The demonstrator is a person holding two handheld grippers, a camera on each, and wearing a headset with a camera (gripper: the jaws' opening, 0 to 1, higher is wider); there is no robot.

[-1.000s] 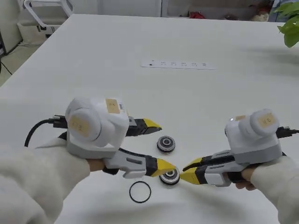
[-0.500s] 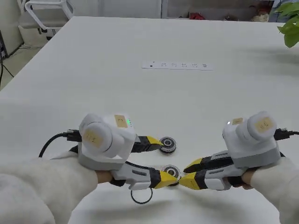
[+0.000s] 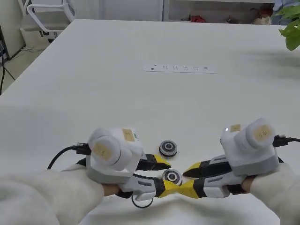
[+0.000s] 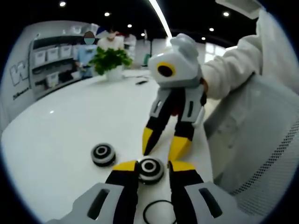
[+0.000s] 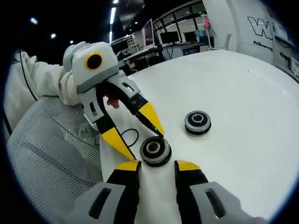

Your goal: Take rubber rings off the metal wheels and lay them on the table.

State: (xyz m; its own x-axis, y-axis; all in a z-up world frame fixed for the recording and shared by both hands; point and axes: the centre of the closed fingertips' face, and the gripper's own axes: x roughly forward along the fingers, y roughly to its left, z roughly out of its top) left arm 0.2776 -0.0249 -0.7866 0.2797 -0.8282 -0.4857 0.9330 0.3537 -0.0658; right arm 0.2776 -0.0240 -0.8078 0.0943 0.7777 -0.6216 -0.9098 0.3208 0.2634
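Note:
A metal wheel with its black rubber ring lies near the front edge of the white table. My left gripper is shut on it, a yellow tip against each side; the left gripper view shows the wheel between those tips. My right gripper faces it from the right, open, its tips just short of the wheel. A second wheel lies flat a little farther back. A loose black rubber ring lies on the table, partly hidden under the left gripper.
A white power strip lies across the middle of the table. A green plant stands at the far right corner and a chair at the far left. The table's front edge is close behind both grippers.
The left gripper's jaws have narrowed from wide open to the width of the wheel and now hold it. The right gripper has edged closer to the wheel. The second wheel and the ring have not moved.

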